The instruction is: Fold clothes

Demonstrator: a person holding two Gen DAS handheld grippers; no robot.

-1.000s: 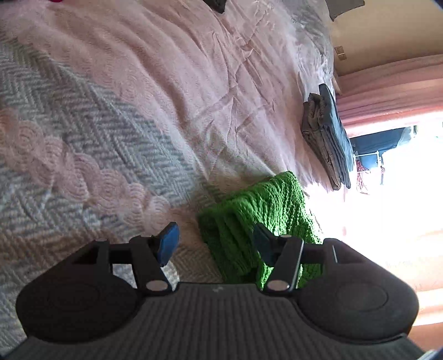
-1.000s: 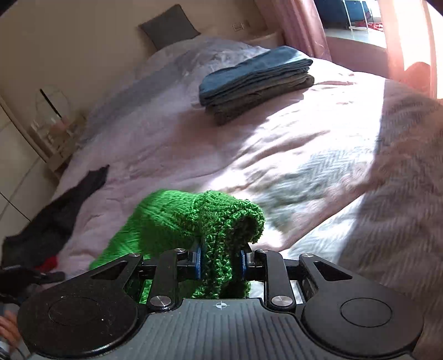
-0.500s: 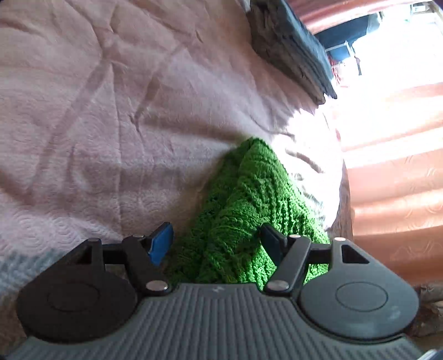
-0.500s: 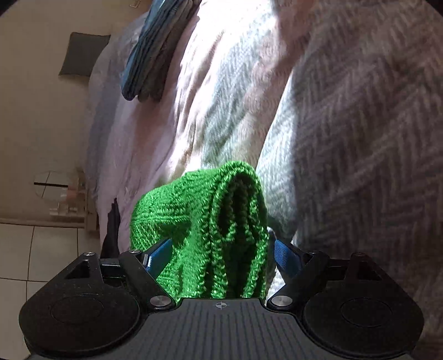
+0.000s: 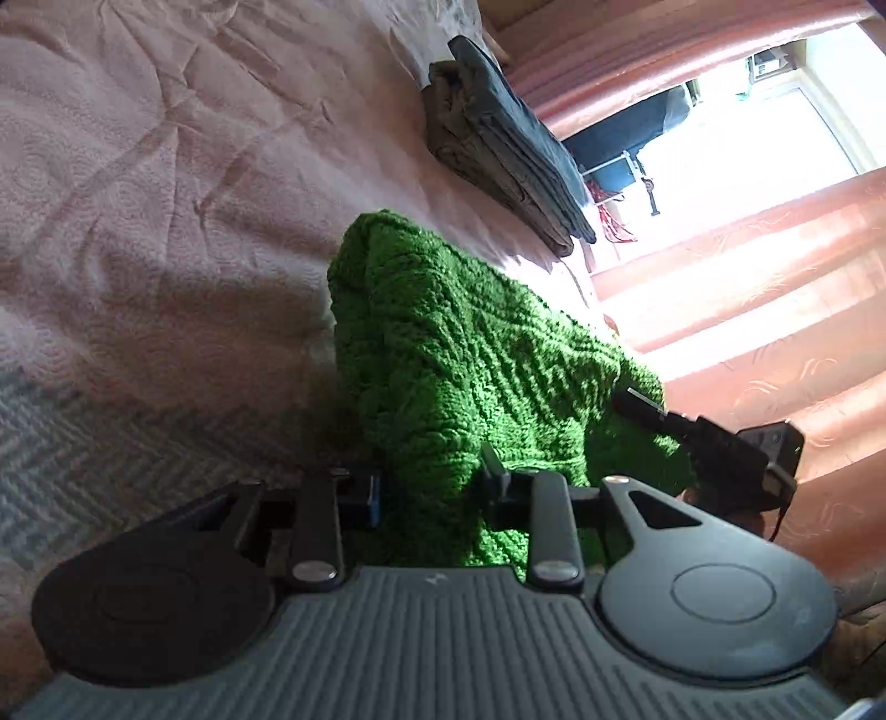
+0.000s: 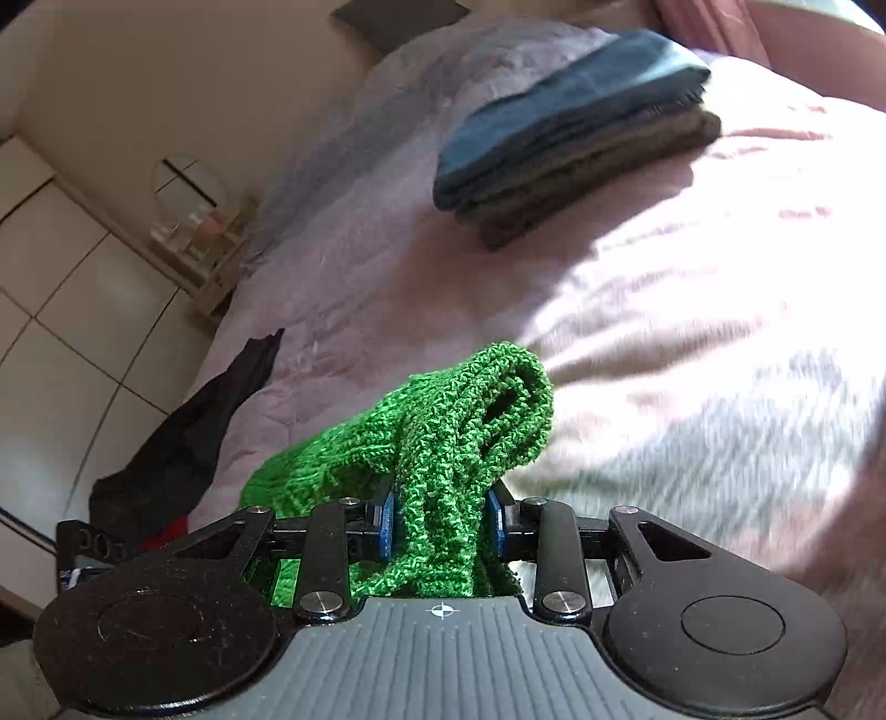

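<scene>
Both grippers have just closed on the green knitted sweater (image 5: pixel 465 354), which is bunched up on the pink bed cover (image 5: pixel 166 183). The left gripper (image 5: pixel 429 493) pinches one thick fold, the right gripper (image 6: pixel 440 523) another gathered edge. A stack of folded clothes (image 6: pixel 570 133) sits farther up the bed, well apart.

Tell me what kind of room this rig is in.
Almost certainly a bedroom. The work surface is a bed with a pink quilted bedspread, a dark pillow sits at its head against the wall, and a bedside stand with a round mirror is beside it. Pink curtains frame a sunlit window.
</scene>
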